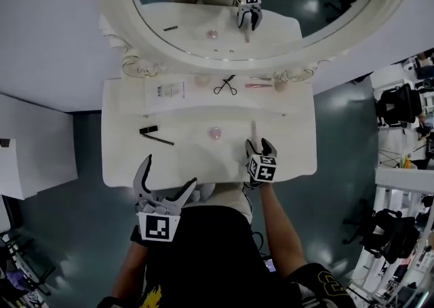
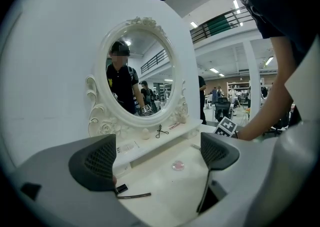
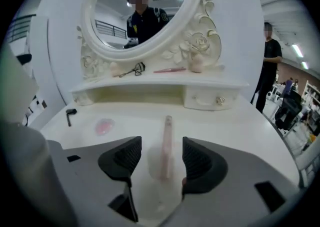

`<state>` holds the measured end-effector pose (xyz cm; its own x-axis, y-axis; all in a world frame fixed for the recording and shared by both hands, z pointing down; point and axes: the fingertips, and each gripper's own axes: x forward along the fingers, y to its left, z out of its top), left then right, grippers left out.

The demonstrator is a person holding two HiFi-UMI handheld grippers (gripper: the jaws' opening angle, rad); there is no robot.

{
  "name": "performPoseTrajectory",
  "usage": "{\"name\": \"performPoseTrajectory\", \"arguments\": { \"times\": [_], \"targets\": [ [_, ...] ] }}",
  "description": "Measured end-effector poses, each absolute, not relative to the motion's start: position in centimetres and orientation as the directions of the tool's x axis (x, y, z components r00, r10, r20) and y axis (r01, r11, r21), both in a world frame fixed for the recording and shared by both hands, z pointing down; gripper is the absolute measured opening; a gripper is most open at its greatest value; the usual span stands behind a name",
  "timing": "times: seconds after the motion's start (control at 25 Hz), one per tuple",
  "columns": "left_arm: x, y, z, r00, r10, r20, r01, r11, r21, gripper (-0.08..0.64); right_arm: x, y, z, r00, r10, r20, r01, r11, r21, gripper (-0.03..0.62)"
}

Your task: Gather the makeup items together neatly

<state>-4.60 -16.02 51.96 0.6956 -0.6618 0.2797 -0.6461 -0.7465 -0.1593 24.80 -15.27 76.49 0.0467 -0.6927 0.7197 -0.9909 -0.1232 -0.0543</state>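
You're leaning over a white table (image 1: 298, 138) under an oval mirror (image 1: 114, 1) | left gripper (image 1: 169, 171) is hovering agape, empty | right gripper (image 1: 260, 144) is straddling a pink stick (image 3: 165, 146), not squeezing it

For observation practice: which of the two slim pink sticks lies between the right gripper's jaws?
The pink stick on the lower tabletop; the other stick lies up on the shelf.

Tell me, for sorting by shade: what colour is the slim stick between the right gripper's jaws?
The stick is pale pink, clearest in the right gripper view.
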Motion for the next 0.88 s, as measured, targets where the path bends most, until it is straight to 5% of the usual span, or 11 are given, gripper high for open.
{"name": "performPoseTrajectory", "arguments": {
  "times": [0.12, 0.2, 0.88],
  "targets": [
    [-4.2, -15.8, 51.9, 0.707, -0.654, 0.27, -0.635, -0.755, -0.165, 0.534, 25.7, -13.8, 78.5, 0.051, -0.622, 0.782, -0.984, -0.164, -0.066, 0.225],
    [-3.9, -15.7, 51.6, 0.711, -0.652, 0.264, -0.633, -0.757, -0.164, 0.534, 25.6, -13.2, 78.9, 0.051, -0.605, 0.794, -0.978, -0.191, -0.083, 0.08],
    [-5.3, -14.5, 51.1, 0.715, -0.65, 0.259, -0.628, -0.759, -0.171, 0.534, 15.5, -17.3, 77.5, -0.028, -0.66, 0.751, -0.972, -0.157, -0.174, 0.081]
  ]
}}
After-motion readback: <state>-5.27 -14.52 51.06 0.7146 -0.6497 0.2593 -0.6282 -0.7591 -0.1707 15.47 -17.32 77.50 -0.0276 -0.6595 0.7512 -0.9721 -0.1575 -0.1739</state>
